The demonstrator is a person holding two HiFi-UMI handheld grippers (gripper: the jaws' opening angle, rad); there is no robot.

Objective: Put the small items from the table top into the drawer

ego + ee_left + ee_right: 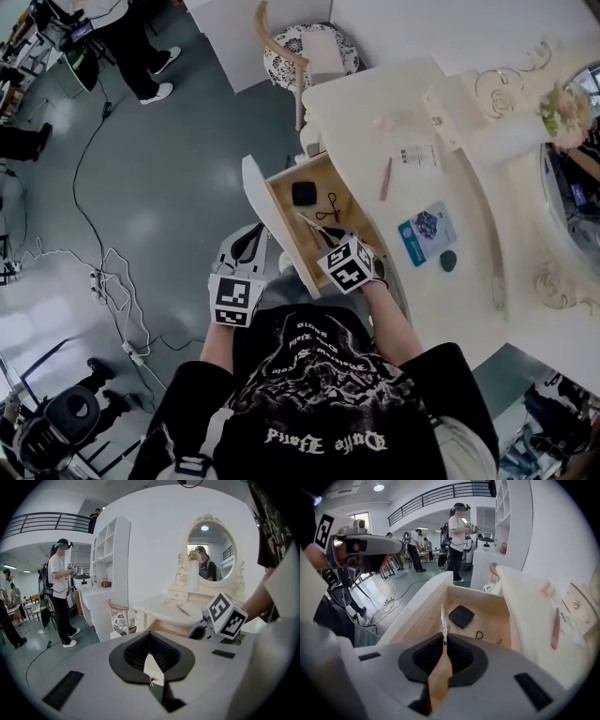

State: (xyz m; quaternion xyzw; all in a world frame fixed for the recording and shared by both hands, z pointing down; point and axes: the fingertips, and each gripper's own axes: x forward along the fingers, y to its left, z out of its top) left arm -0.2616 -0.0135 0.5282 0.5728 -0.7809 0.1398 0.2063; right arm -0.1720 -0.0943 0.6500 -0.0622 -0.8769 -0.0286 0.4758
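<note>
Several small items wait on the dressing table (450, 314); over its open drawer (265, 211) my right gripper (444, 644) pinches a thin white stick (442, 619), while my left gripper (151, 641) is closed on nothing. I should lower the stick flat beside the black pad (461, 616) before releasing.

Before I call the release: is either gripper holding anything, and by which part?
The right gripper pinches a thin white stick by its near end, over the drawer; the left gripper holds nothing.

The hand-held gripper (443, 641) pinches a thin white strip (442, 619) above the drawer (418, 607)
</note>
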